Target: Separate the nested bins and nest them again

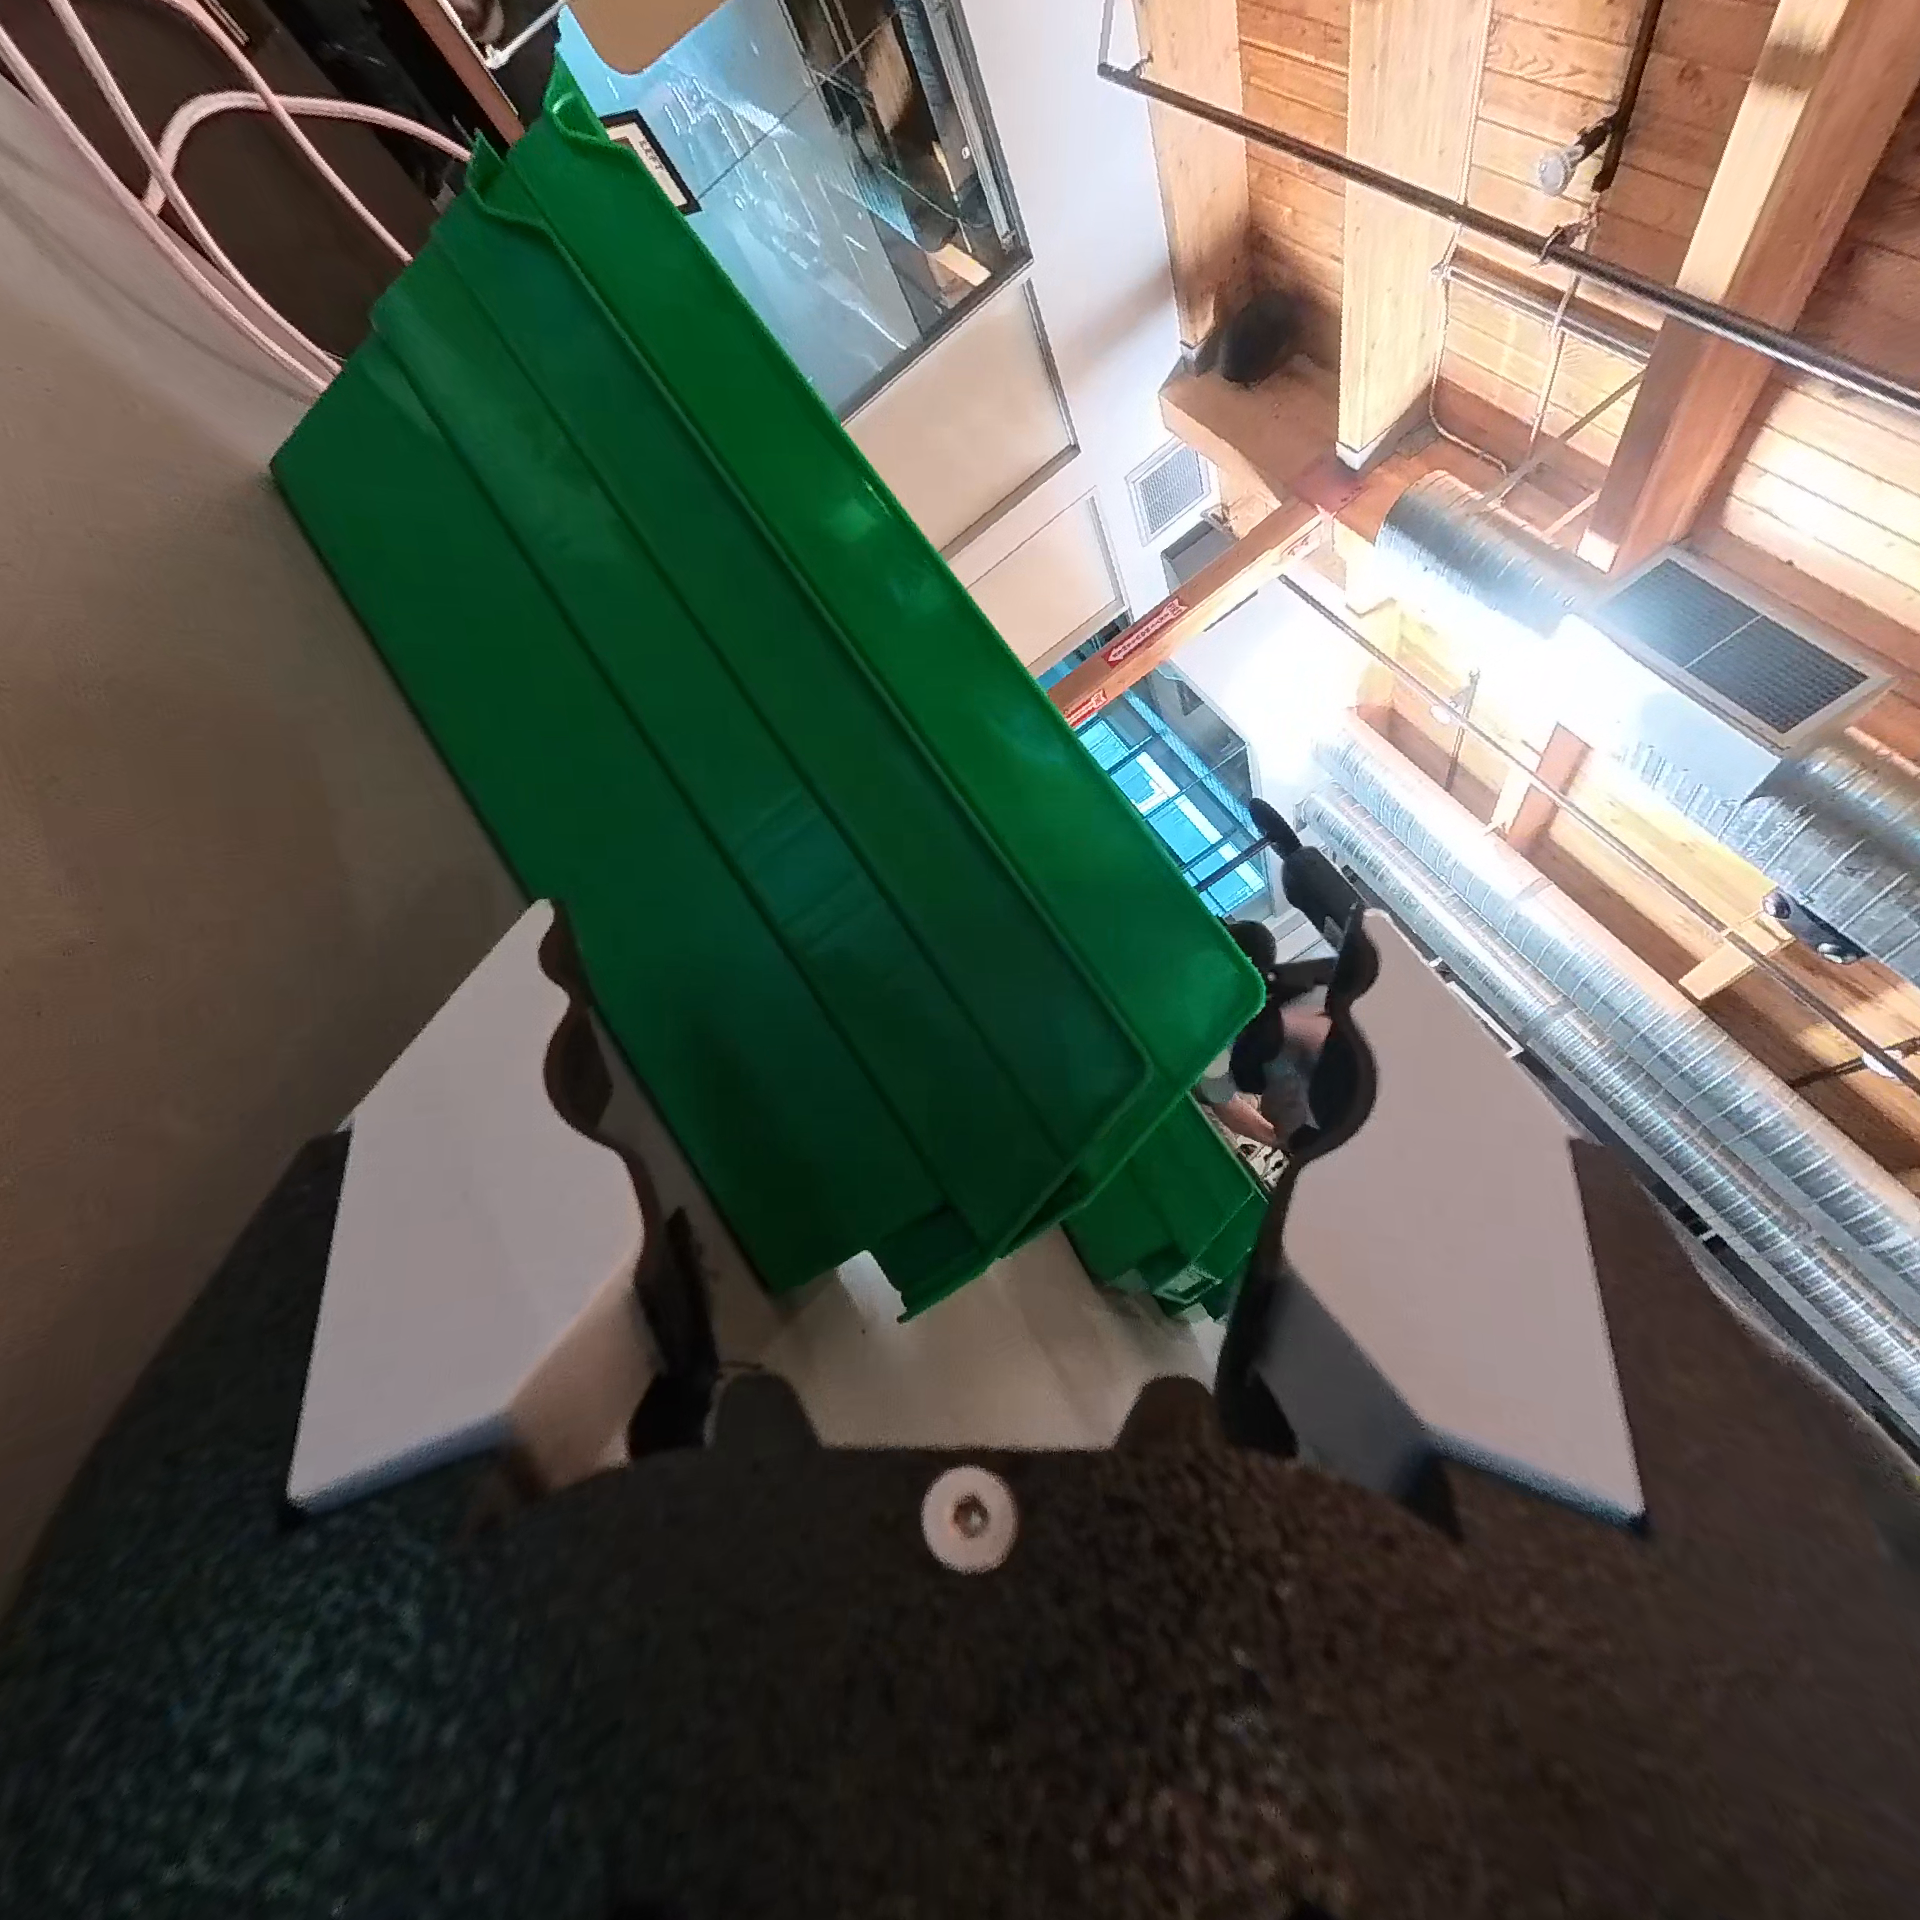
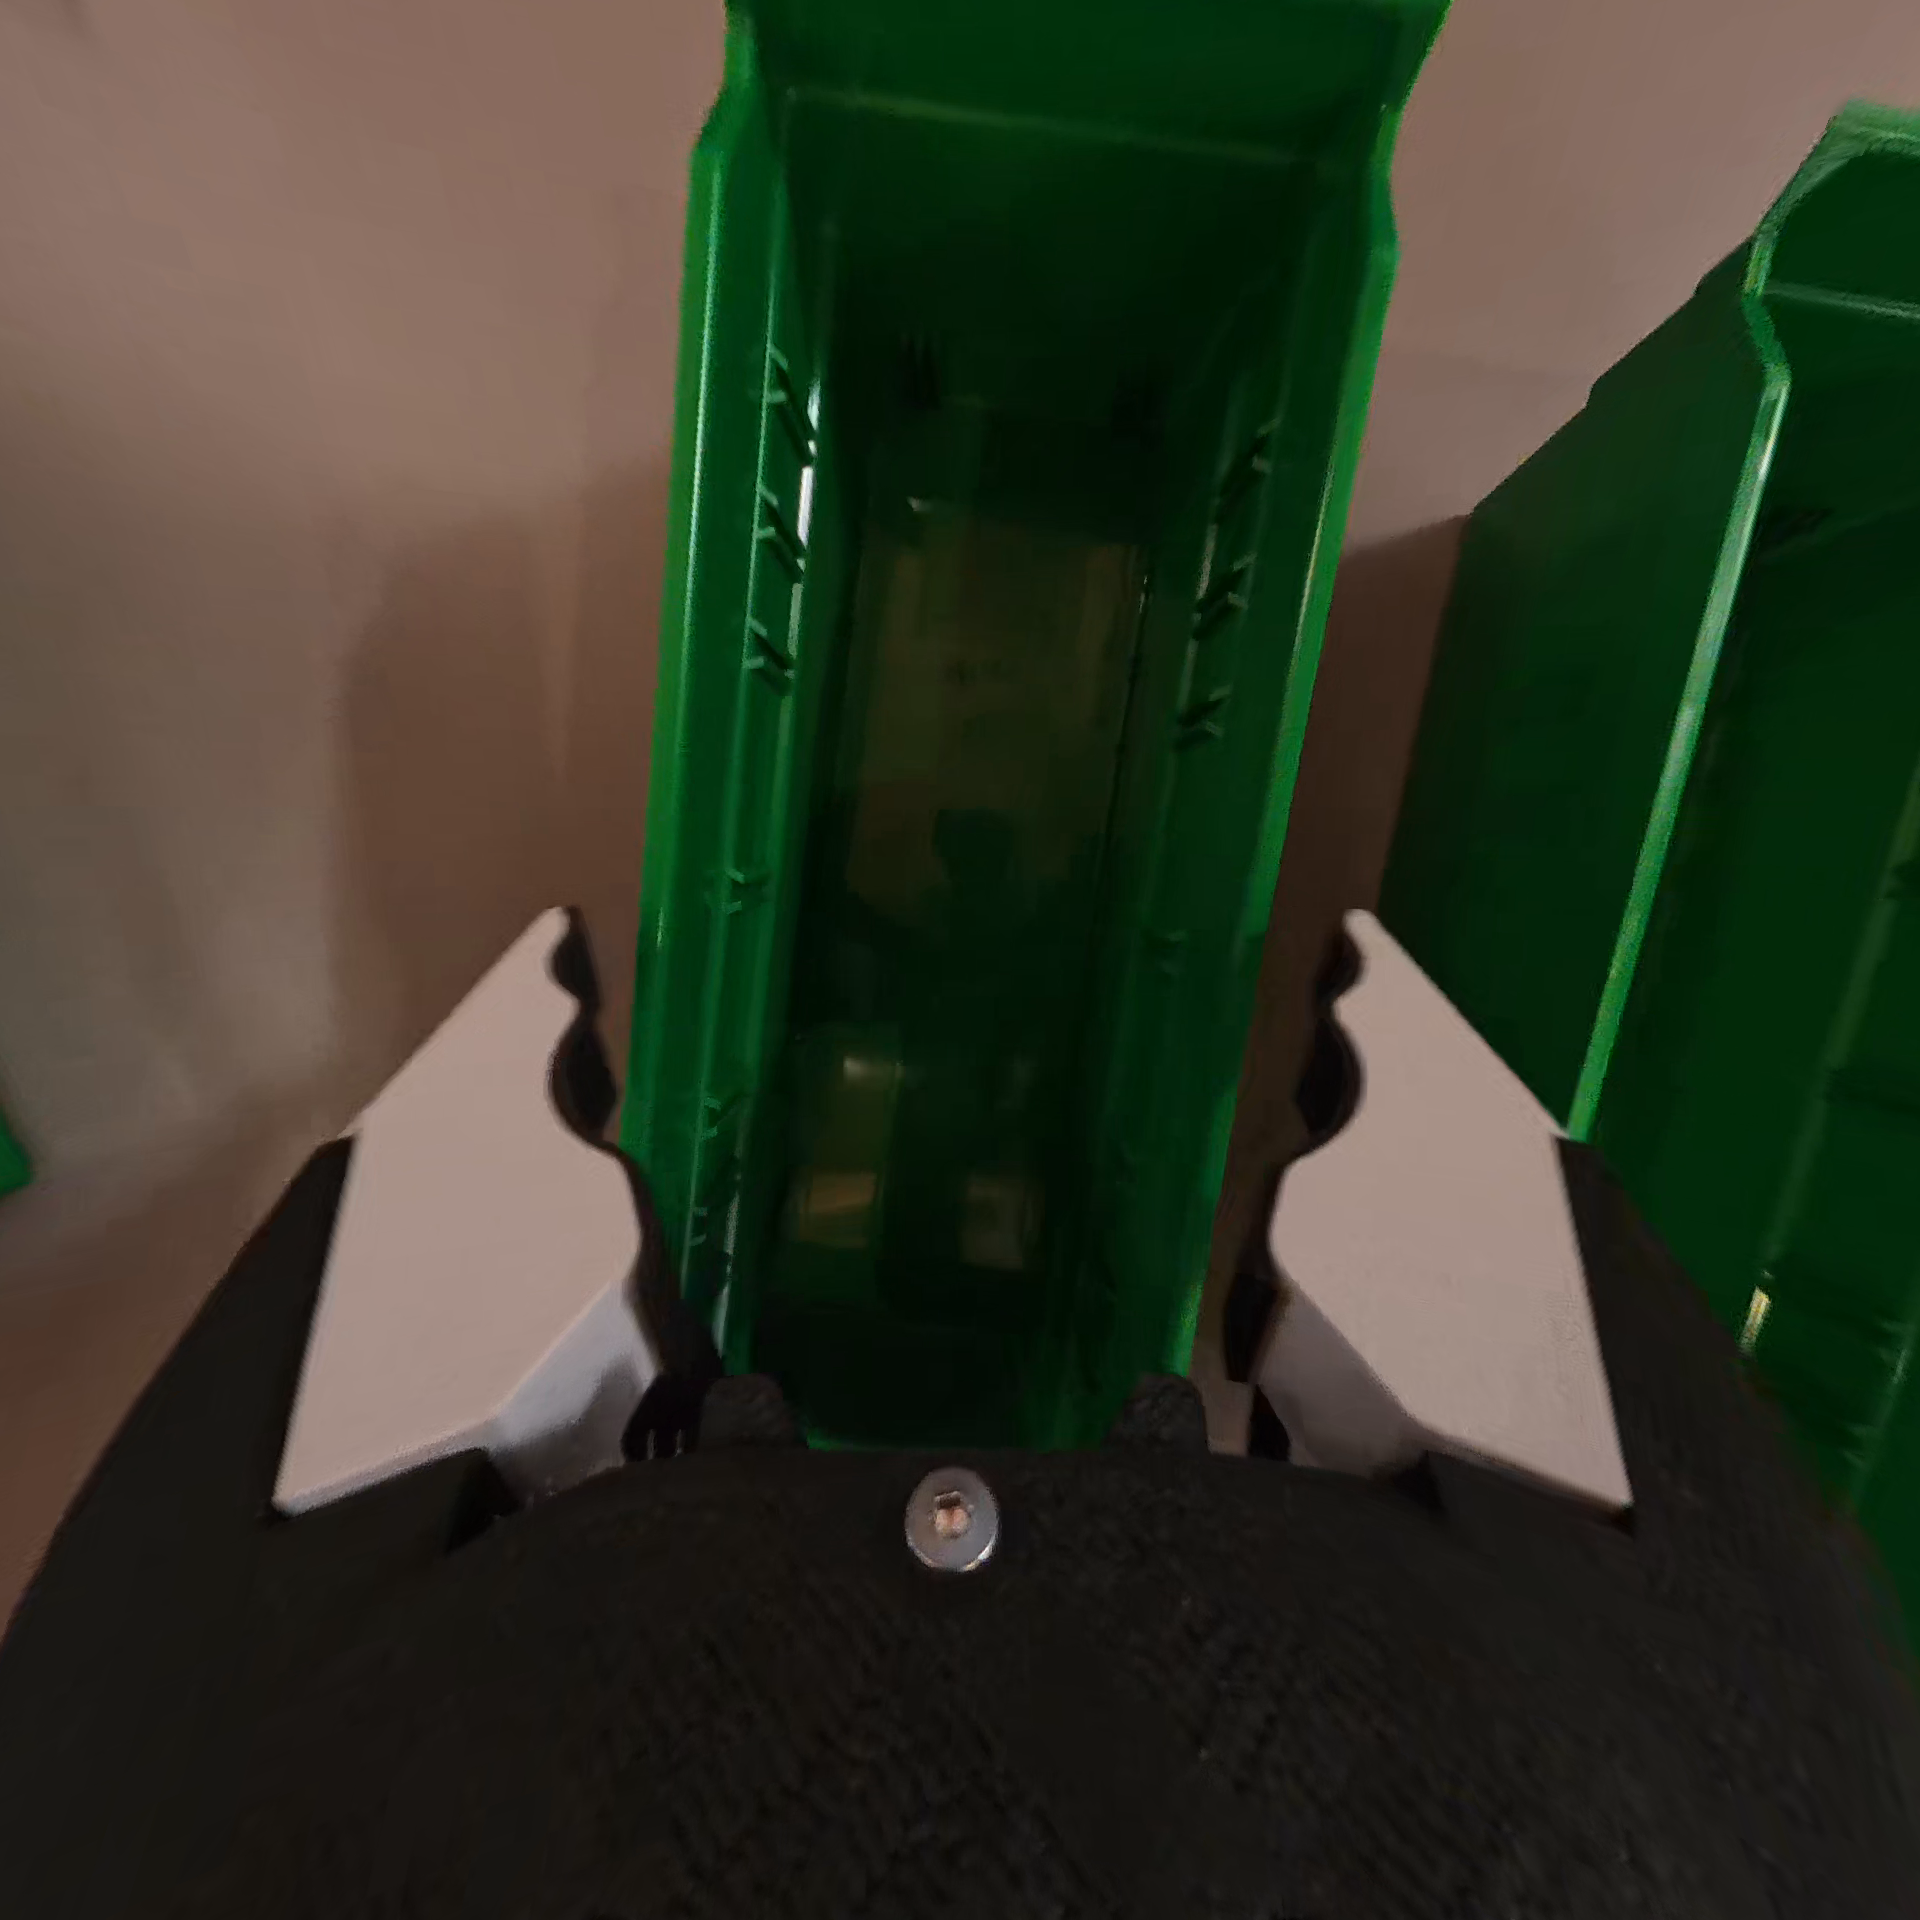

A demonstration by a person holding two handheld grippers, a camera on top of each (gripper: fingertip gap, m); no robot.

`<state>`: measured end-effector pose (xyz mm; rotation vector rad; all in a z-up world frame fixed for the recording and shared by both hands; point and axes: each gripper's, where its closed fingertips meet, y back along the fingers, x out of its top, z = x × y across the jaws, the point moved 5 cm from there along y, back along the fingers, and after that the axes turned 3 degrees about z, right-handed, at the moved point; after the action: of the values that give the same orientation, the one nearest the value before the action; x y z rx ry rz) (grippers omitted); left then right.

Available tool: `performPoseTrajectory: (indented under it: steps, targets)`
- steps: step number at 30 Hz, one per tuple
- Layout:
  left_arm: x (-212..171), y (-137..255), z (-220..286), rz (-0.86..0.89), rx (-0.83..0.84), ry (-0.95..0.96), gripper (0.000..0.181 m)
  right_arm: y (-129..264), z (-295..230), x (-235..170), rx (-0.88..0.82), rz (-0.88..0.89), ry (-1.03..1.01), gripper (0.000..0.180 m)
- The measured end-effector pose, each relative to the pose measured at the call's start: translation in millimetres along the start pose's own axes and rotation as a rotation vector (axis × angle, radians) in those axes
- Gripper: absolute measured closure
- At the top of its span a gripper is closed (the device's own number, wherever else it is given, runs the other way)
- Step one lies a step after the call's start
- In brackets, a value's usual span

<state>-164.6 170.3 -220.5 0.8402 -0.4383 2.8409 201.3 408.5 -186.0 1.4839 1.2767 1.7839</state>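
In the left wrist view, a stack of nested green bins [image 1: 727,727] lies lengthwise between my fingers, seen from its side, with stepped rims. My left gripper [image 1: 956,935] spans the stack's near end from bottom to rim; both pads touch it, so it is shut on the stack. In the right wrist view, a single long green bin [image 2: 997,727] runs away from the camera with its open inside facing me. My right gripper [image 2: 956,935] holds the bin's near end across its width. Another green bin [image 2: 1714,727] stands to the right of it.
A brown table top [image 1: 156,727] lies under the bins and also shows in the right wrist view [image 2: 312,520]. Pink cables [image 1: 208,156] hang beyond the table's far edge. A sliver of green [image 2: 10,1143] shows at the left edge.
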Motion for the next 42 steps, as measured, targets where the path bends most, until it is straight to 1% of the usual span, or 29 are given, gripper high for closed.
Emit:
performPoseTrajectory:
  steps: [1, 3, 5, 6, 8, 11, 14, 15, 18, 19, 21, 24, 28, 30, 33, 38, 42]
  targets:
    - [0, 0, 0, 0.0, -0.001, 0.001, 0.043, 3, -2, 4, -0.006, 0.014, -0.011, 0.036]
    - [0, 0, 0, 0.002, 0.0, 0.002, 0.043, 19, -15, 23, 0.04, 0.121, -0.044, 0.032]
    - [0, 0, 0, 0.0, -0.001, 0.002, 0.043, 39, -48, 44, 0.174, 0.225, -0.078, 0.032]
    - [0, -1, 0, -0.001, -0.001, 0.001, 0.044, 48, -71, 50, 0.249, 0.243, -0.062, 0.032]
    - [-1, -1, 0, -0.002, -0.001, -0.001, 0.043, 60, -126, 53, 0.367, 0.215, 0.047, 0.034]
    - [1, 1, 1, 0.012, 0.002, -0.011, 0.043, 68, -213, 40, 0.475, 0.117, 0.261, 0.043]
    - [10, 6, 1, 0.076, 0.024, -0.048, 0.041, 62, -278, 31, 0.455, 0.064, 0.422, 0.044]
    - [17, 10, 0, 0.122, 0.056, -0.075, 0.038, 58, -295, 30, 0.436, 0.054, 0.458, 0.041]
    - [37, 24, -2, 0.257, 0.13, -0.161, 0.038, 36, -332, 28, 0.363, 0.027, 0.504, 0.032]
    - [41, 27, -1, 0.28, 0.136, -0.173, 0.039, 27, -338, 27, 0.321, 0.009, 0.514, 0.031]
    - [44, 29, -3, 0.293, 0.136, -0.161, 0.041, 12, -346, 24, 0.253, -0.036, 0.529, 0.033]
    - [40, 26, -5, 0.27, 0.126, -0.115, 0.043, 6, -356, 24, 0.217, -0.074, 0.517, 0.058]
    - [39, 24, -6, 0.26, 0.117, -0.099, 0.045, 11, -359, 27, 0.184, -0.12, 0.505, 0.076]
    - [39, 24, -6, 0.262, 0.117, -0.091, 0.045, 15, -363, 30, 0.173, -0.114, 0.507, 0.081]
    - [38, 24, -7, 0.261, 0.124, -0.086, 0.045, 26, -370, 40, 0.171, -0.063, 0.513, 0.084]
    - [34, 21, -7, 0.236, 0.123, -0.083, 0.045, 48, -380, 52, 0.239, -0.011, 0.488, 0.083]
    - [36, 23, -8, 0.247, 0.117, -0.07, 0.046, 63, -380, 58, 0.252, 0.02, 0.488, 0.083]
